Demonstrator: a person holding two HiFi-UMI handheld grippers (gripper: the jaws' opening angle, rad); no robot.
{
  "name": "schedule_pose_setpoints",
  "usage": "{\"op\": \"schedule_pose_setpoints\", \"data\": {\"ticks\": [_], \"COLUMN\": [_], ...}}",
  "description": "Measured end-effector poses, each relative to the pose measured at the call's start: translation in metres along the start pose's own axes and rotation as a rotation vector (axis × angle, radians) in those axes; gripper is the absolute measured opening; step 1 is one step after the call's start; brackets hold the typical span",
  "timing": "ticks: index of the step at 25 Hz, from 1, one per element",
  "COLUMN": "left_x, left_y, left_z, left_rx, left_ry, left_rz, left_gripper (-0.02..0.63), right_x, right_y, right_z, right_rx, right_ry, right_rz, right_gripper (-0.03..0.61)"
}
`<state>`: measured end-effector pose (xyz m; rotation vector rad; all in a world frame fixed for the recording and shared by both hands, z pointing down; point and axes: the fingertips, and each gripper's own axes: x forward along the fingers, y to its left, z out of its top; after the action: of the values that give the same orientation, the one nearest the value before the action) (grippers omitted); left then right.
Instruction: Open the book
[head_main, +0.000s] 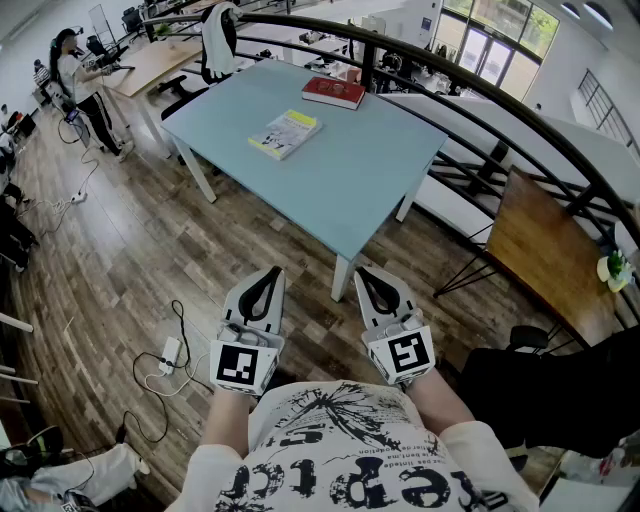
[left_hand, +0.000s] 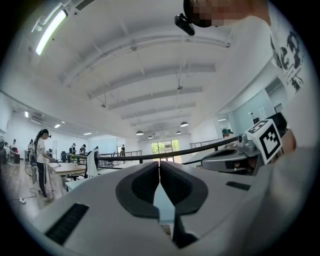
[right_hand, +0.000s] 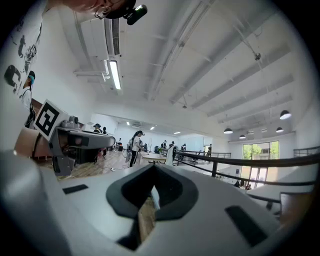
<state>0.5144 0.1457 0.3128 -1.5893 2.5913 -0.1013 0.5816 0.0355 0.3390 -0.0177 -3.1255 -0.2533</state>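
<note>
Wooden floor (head_main: 120, 270) fills most of the head view, w/ a pale-blue table (head_main: 380, 170) set well ahead of the person, whose printed shirt (head_main: 340, 450) is seen at the bottom edge. Left gripper (head_main: 270, 278) and right gripper (head_main: 366, 278) are held level, side by side, over the floor and short of the table. In each gripper view the jaws are seen clenched tip to tip, w/ nothing between them. Two closed books lie apart on the tabletop: a yellow-white book (head_main: 285, 133) nearer, a red book (head_main: 334, 92) toward the far edge. Which one is meant cannot be told. Step judged: approach, no book touched yet, i.e. task at its start. Next move: table to be reached, one gripper's jaws released & a cover edge caught, the other gripper prob. needed to pin the book down.
</note>
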Motion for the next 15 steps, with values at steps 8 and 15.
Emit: {"op": "schedule_pose_setpoints", "data": {"ticks": [8, 15], "left_x": [0.006, 0.006], "left_y": [0.014, 0.053], "left_z": [-0.003, -0.022], "left_rx": [-0.016, -0.047], "left_ry": [0.01, 0.024], "left_rz": [0.014, 0.041], "left_gripper": [0.02, 0.02], "right_x": [0.014, 0.05], "right_y": [-0.003, 0.009], "right_z": [-0.006, -0.014], "right_rx": [0.031, 0.06], "right_ry": [0.02, 0.03], "right_rz": [-0.002, -0.015], "right_gripper": [0.009, 0.011]}}
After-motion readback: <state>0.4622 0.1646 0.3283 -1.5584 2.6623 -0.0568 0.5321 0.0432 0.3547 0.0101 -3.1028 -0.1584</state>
